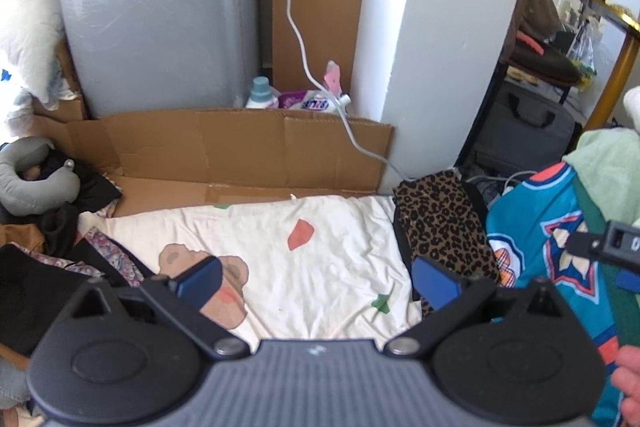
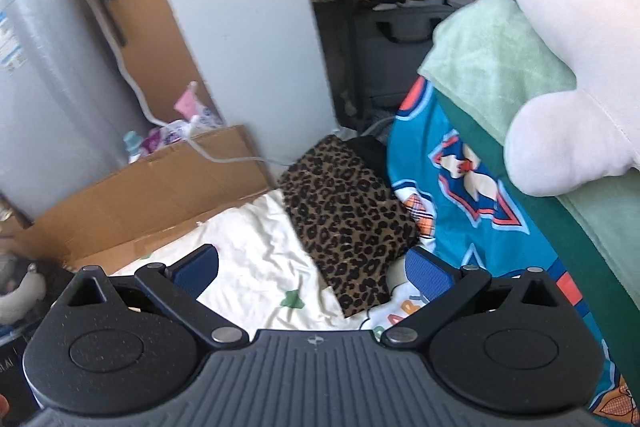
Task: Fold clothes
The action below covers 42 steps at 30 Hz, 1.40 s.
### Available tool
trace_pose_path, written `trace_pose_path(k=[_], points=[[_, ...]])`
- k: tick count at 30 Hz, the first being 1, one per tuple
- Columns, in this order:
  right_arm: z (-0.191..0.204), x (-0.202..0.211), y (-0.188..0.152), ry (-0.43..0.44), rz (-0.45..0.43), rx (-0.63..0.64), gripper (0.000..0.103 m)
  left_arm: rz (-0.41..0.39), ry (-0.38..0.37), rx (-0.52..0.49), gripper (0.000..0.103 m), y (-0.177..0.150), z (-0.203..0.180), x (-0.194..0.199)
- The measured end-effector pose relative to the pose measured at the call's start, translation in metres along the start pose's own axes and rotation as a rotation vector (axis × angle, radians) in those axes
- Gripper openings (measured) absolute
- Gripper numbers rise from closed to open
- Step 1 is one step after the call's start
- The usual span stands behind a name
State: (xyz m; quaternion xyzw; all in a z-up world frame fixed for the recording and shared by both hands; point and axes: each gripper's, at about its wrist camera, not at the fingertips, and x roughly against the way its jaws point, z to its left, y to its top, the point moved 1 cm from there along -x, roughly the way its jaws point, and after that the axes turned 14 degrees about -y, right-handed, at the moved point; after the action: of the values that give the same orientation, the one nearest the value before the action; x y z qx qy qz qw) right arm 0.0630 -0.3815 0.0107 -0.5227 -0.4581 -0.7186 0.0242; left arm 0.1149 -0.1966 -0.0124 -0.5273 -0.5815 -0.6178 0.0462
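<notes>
Here, at the far left of the left wrist view, a heap of dark clothes [image 1: 48,267] lies crumpled beside a grey neck pillow [image 1: 32,179]. Next comes the printed white sheet [image 1: 280,255] that serves as your folding surface, mostly bare and lightly wrinkled, with flattened cardboard [image 1: 224,147] standing behind it. Your left gripper [image 1: 316,279] hovers over this sheet with its blue fingers spread wide and nothing between them.

Further right, a leopard-print garment [image 1: 444,227] lies flat in a neat rectangle on the sheet's right edge; it looks already folded. Just beside it sits a teal patterned garment [image 1: 536,227], bunched against a pale green cloth [image 2: 492,67] and a white one [image 2: 568,27]. Your right gripper [image 2: 312,271] is above the near corner of the leopard-print piece, fingers likewise spread and empty.

The step in hand seems to be choosing the next piece to fold. To do it well, pick one garment only, likely the teal one nearest your right gripper. Close on a single edge or hem, not a thick bunch. Lift it clear of the green cloth before dragging, so you don't disturb the leopard-print piece. Lay it on the bare middle of the sheet and pull it flat with both grippers before making any fold.
</notes>
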Motion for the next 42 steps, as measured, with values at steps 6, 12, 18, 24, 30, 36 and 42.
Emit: trace_pose_path(k=[6, 12, 18, 24, 30, 36, 42], points=[[0.015, 0.013, -0.022, 0.077, -0.008, 0.098, 0.103, -0.007, 0.01, -0.007, 0.103, -0.009, 0.009, 0.029], [0.019, 0.033, -0.039, 0.126, -0.045, 0.197, 0.103, -0.025, 0.01, -0.005, 0.103, -0.025, 0.026, 0.055], [0.021, 0.043, -0.056, 0.132, -0.06, 0.231, 0.103, -0.014, 0.08, 0.001, 0.103, -0.038, 0.051, 0.071], [0.027, 0.041, -0.069, 0.163, -0.009, 0.266, 0.103, 0.014, 0.106, 0.071, 0.103, -0.051, 0.08, 0.085], [0.04, 0.046, -0.078, 0.19, -0.027, 0.287, 0.103, -0.001, 0.151, 0.137, 0.103, -0.066, 0.104, 0.096], [0.057, 0.045, -0.09, 0.245, -0.005, 0.317, 0.103, -0.008, 0.189, 0.116, 0.103, -0.076, 0.107, 0.095], [0.073, 0.041, -0.104, 0.232, 0.005, 0.334, 0.103, -0.004, 0.21, 0.094, 0.103, -0.092, 0.11, 0.074]])
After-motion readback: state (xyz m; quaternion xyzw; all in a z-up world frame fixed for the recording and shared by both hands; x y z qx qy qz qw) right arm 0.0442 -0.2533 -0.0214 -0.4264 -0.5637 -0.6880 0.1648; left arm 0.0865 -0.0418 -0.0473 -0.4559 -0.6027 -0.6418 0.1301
